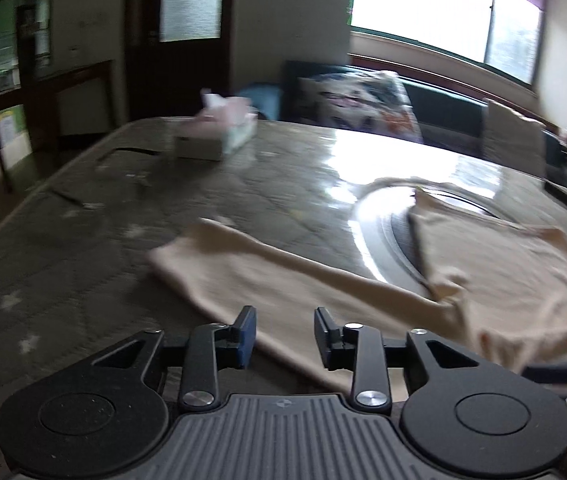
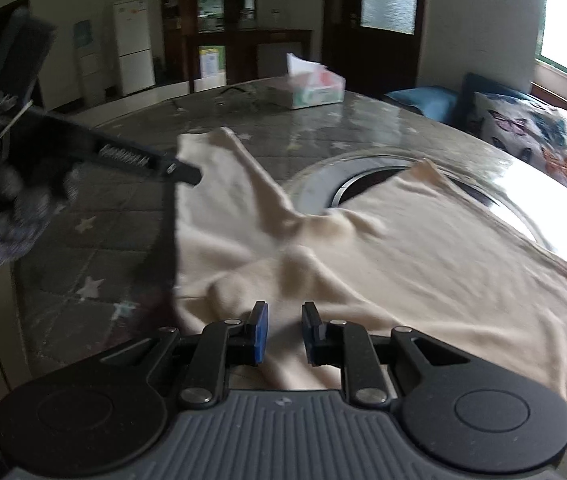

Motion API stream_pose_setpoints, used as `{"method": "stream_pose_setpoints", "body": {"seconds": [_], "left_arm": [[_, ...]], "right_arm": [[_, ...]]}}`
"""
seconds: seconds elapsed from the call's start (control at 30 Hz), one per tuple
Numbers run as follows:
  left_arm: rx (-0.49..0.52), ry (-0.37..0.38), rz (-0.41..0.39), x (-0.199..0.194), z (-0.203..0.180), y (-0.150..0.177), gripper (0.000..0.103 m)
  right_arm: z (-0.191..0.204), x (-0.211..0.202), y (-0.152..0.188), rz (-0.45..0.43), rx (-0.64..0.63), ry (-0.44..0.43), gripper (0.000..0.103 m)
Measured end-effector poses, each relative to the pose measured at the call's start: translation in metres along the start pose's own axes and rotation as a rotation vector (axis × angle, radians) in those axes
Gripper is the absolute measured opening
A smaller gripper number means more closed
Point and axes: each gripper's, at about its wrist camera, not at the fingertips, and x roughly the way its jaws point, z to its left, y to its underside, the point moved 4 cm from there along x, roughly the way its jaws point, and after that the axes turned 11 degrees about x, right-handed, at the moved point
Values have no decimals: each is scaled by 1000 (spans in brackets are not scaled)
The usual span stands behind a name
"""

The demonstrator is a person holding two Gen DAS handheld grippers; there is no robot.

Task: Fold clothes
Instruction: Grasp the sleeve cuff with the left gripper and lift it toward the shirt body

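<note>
Cream garment [image 2: 403,248] lies spread on table [image 1: 83,220], just ahead of both grippers. Left gripper [image 1: 285,338] jaws part-open, nothing between. Right gripper [image 2: 284,334] jaws narrowly apart over cloth, not pinching.

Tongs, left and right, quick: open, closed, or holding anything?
Left tongs: open, nothing between them, above the cream garment.
Right tongs: open with a narrower gap, gripping nothing, garment beneath.

A pink-and-white tissue box [image 2: 315,90] sat near the far edge of the grey star-patterned quilted table cover [image 2: 95,248]. Beyond were a butterfly-print cushion [image 2: 523,136] on a dark blue sofa [image 1: 443,100], and a white fridge [image 2: 133,46].
</note>
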Motion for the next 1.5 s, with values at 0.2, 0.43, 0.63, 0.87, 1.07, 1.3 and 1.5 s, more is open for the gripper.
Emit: {"method": "stream_pose_setpoints", "body": {"seconds": [0.2,0.43,0.63,0.87,1.07,1.3,1.5], "left_arm": [[-74,-65,-1,11,27,-3,47],[-149,-115,15,27,48,-3,48],[-207,-128,35,44,60,-7,45],[-256,-94,8,45,64,-12,5],[-135,40,-111,-1,17,-34,3],[33,315,-194,-46,-70,-52,3],[221,499,-179,-61,-148,-33,3]], "right_arm": [[5,0,-5,-5,-5,-30,19],[4,-4,-4,2,-1,-46,22],[-7,-16,-9,-24,17,-18,23],[-19,-33,-10,-57,36,17,23],[-40,-50,-6,-77,103,54,23],[-70,-74,5,-102,201,104,23],[-99,-91,16,-121,306,137,23]]}}
